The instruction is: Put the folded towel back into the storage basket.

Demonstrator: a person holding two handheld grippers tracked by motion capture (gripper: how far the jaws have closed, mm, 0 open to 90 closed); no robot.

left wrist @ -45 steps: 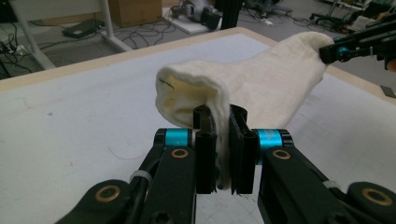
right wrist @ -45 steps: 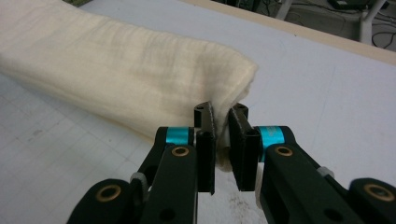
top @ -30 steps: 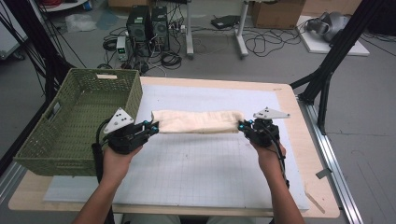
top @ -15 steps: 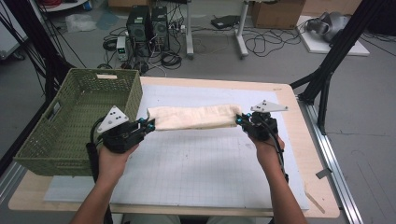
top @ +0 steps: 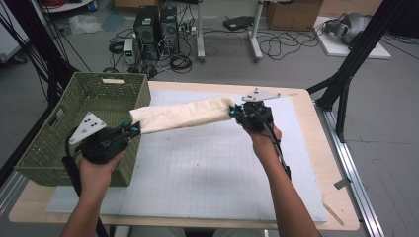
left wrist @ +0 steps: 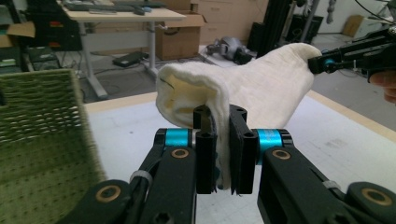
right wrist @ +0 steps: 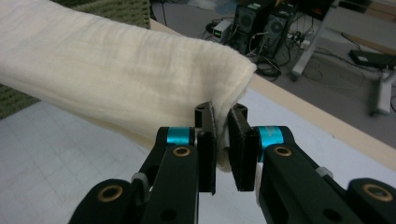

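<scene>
Folded cream cloth (top: 183, 114) hangs in the air between the two grippers, stretched from centre-left to upper centre of the high view, above the white mat (top: 207, 173). Left gripper (top: 129, 130) is clenched on the cloth's left end, at the right-hand wall of the green basket (top: 47, 148) in the left of the frame. The left gripper view shows its jaws pinching a doubled fold. Right gripper (top: 233, 111) grasps the other end, jaws closed on the corner edge in the right gripper view.

Step in hand, as judged: carry the cloth over to the basket and lay it in.

To do it well:
- keep both pinches firm and the span lightly taut so the fold does not open;
- lift the low end clear of the basket rim before crossing it;
- bring the right end leftward at matching height, then lower both ends together.

Against the frame 0.5 s ago: the whole cloth has shifted left and now slopes, left end lower. The left gripper has moved from the mat's edge to the basket wall, and the right gripper has moved in from the right.
</scene>
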